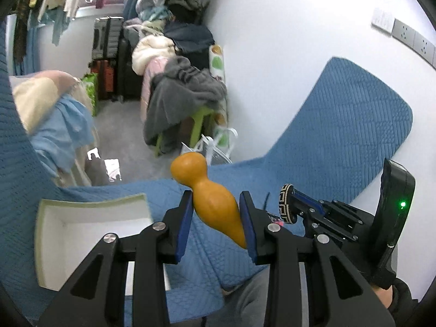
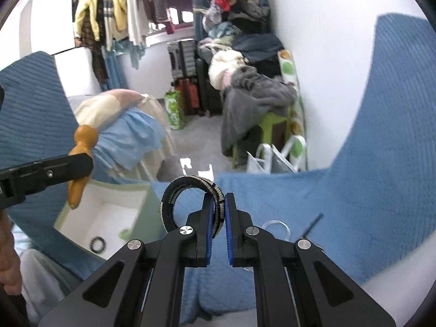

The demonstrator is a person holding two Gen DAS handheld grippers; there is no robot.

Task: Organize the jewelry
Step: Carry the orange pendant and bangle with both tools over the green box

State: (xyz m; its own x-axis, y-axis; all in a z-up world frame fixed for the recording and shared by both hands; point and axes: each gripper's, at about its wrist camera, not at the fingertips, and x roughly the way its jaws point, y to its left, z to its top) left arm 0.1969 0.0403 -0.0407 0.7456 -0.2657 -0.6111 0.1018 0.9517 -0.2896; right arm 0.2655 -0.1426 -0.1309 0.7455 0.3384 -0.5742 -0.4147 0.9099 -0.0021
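My left gripper (image 1: pixel 216 204) is shut on an orange gourd-shaped ornament (image 1: pixel 207 190), its round head pointing up and away; the same gourd (image 2: pixel 81 147) shows at the left of the right wrist view. My right gripper (image 2: pixel 218 207) is shut on a black and beige patterned bangle (image 2: pixel 188 193), held up above the blue quilt; the bangle (image 1: pixel 287 204) also shows to the right in the left wrist view. An open pale green box (image 1: pixel 90 234) with a white inside lies on the quilt at the lower left. In the right wrist view this box (image 2: pixel 109 218) holds a small dark beaded ring (image 2: pixel 97 244).
A blue quilted cover (image 1: pixel 340 136) spreads under both grippers. A clear thin ring (image 2: pixel 278 226) and a dark stick (image 2: pixel 313 224) lie on it to the right. Piled clothes on a green stool (image 2: pixel 261 100), suitcases and hanging garments fill the far room. A person's hand (image 2: pixel 8 259) is at the left edge.
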